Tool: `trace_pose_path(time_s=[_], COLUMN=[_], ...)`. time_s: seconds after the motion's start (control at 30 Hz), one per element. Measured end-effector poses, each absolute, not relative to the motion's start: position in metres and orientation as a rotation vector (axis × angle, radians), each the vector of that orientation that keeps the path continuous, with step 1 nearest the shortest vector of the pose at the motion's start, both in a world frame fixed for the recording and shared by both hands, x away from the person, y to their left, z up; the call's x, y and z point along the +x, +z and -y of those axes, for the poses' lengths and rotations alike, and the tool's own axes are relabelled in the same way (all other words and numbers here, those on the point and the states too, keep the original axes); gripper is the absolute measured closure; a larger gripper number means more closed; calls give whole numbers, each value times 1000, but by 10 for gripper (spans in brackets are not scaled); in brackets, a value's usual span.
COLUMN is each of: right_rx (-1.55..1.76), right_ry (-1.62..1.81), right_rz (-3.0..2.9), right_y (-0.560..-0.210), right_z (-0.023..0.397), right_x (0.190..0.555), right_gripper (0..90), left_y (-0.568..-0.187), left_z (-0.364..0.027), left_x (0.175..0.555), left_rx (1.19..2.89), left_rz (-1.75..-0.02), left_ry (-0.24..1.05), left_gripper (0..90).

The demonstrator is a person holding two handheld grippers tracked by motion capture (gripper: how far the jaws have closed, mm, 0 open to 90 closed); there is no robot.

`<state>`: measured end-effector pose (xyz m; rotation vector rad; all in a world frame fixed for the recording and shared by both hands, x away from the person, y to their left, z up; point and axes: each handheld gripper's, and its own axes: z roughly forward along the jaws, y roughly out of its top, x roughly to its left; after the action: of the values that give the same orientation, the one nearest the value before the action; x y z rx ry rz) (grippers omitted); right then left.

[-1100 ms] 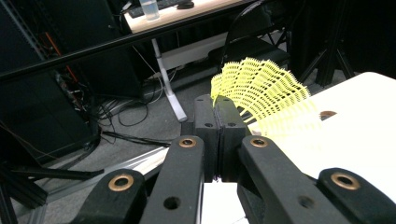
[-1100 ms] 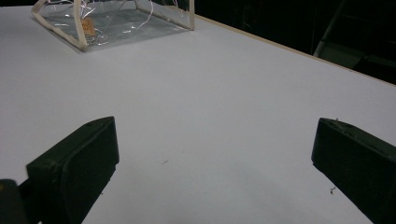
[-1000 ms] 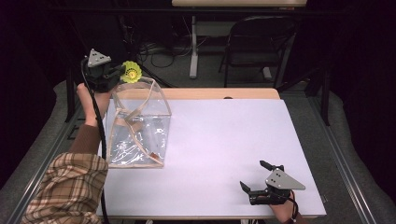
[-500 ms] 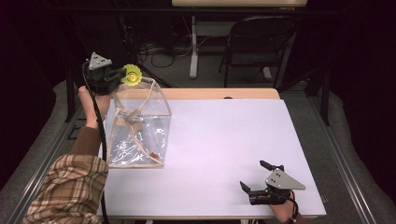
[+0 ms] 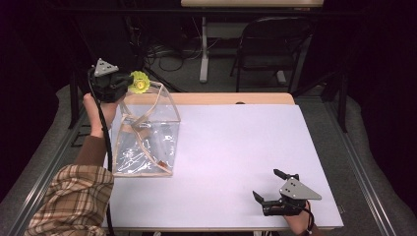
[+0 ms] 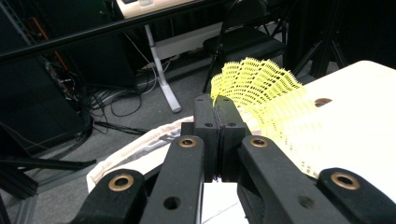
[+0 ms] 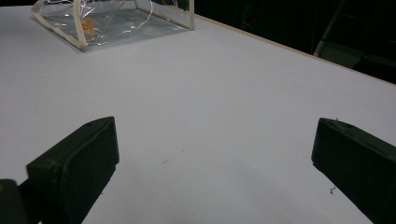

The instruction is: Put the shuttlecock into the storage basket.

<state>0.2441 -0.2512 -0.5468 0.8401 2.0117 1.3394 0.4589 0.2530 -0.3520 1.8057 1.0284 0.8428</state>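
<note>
A yellow mesh shuttlecock hangs over the far left corner of a clear plastic bag with cream edging. My left gripper is shut on the shuttlecock's skirt and held above the bag's open top. In the left gripper view the jaws are pressed together on the yellow mesh, the gripper standing over the bag's rim. My right gripper rests open at the near right of the white table, nothing between its jaws. The right gripper view has the gripper wide open over bare table, the bag far off.
A small brownish item lies inside the bag near its front. Beyond the table's far edge stand a dark chair and a desk leg, with cables on the floor. A plaid sleeve comes in at the bottom left.
My left gripper has eased the shuttlecock slightly down toward the bag's top. The right gripper has stayed where it was.
</note>
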Motion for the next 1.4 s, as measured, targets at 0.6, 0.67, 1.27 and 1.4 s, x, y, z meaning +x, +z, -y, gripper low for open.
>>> trace_pose_path(time_s=[0.6,0.67,1.27,1.4], right_rx=[841,842,839,842], right_ry=[1339,1339,1345,1343], right_rz=[-2011,-2011,-2009,-2012], right_y=[-547,-547,-547,-547], right_z=[251,251,251,251], right_x=[244,244,244,245], right_gripper=[4,4,3,3], left_y=[-367,-369,-383,-384], left_z=[-254,-254,-255,-253], left_x=[461,462,463,465], left_rx=[1831,1832,1851,1857], left_rz=[-1045,-1046,-1057,-1056], left_ry=[804,800,761,752], left_gripper=[896,895,896,896])
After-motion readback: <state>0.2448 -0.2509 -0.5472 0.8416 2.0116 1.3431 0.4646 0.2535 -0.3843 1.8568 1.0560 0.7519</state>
